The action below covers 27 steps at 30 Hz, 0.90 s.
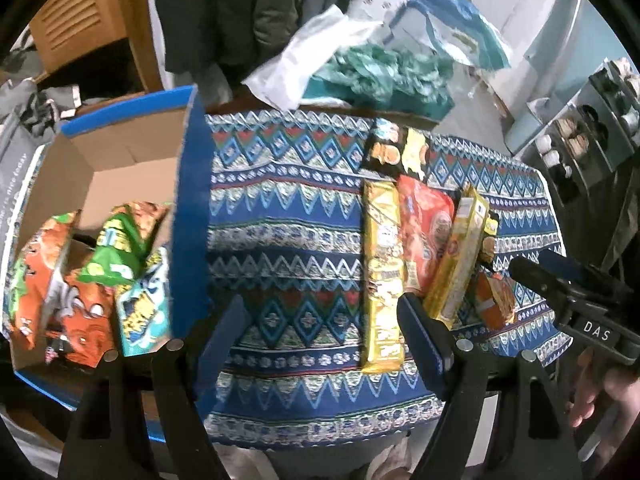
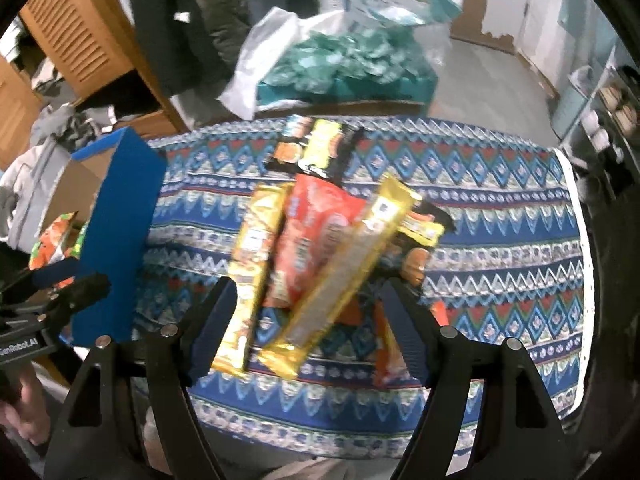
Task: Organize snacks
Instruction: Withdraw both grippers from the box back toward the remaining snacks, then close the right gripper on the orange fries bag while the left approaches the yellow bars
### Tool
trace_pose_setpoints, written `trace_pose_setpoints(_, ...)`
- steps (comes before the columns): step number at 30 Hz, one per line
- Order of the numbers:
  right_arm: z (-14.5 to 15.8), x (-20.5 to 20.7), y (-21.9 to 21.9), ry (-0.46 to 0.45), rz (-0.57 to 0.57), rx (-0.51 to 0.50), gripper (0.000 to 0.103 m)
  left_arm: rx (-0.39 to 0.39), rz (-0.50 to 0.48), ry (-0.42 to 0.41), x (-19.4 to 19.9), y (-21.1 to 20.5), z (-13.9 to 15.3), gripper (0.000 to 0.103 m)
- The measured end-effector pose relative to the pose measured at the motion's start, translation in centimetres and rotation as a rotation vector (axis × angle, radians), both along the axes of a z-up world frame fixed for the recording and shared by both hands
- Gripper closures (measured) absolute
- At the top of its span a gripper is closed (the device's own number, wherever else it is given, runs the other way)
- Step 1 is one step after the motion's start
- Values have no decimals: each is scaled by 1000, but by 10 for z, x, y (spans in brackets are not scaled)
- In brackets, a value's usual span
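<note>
A pile of snack packs lies on the patterned tablecloth (image 1: 288, 208): a long yellow pack (image 1: 382, 272), a red pack (image 1: 426, 224), a gold pack (image 1: 458, 260), a black pack (image 1: 394, 150) and a small orange pack (image 1: 496, 296). A blue-edged cardboard box (image 1: 192, 216) at the left holds several chip bags (image 1: 116, 256). My left gripper (image 1: 324, 344) is open and empty over the cloth, between box and pile. My right gripper (image 2: 308, 328) is open above the gold pack (image 2: 340, 284), yellow pack (image 2: 250, 272) and red pack (image 2: 316, 240), holding nothing. It also shows at the right of the left wrist view (image 1: 560, 280).
Beyond the table's far edge lie a white plastic bag (image 1: 304, 56) and teal wrapping (image 1: 384, 76). A wooden louvred cabinet (image 1: 84, 20) stands at the back left. Shelves with small items (image 1: 592, 136) stand at the right. The box (image 2: 116, 232) shows left in the right wrist view.
</note>
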State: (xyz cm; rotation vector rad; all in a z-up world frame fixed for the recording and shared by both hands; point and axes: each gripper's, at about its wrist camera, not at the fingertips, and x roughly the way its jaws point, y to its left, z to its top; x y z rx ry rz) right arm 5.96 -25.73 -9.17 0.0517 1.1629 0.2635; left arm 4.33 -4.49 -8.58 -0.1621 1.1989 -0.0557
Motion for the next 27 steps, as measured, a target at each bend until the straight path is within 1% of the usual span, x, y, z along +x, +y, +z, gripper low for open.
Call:
trace_pose_setpoints(3,-9,1,-17,15,-26,-14,28,-6,-6,14,3,-10,-7,23)
trace_pose_setpoints(7,-26,2,-39,54,-70,-11,28,-3,-21,27,6,-21,-14,23)
trace_pose_setpoints(13,-55,4,-66,125,-121,-14,28,8,-36,54,13,-39,-34,23)
trace_pose_setpoints(17,-69,4,-71,163,-127,-14,28,2,-40,83,21,-48,-49,23)
trace_pose_setpoints(22,-82,5,-71,188,-112,-18,28,-8,-30,117,31,-55,-66,23)
trace_pose_setpoints(27,-96,8,-72,218,-104,-20,28,-3,-21,152,38,-59,-78,23)
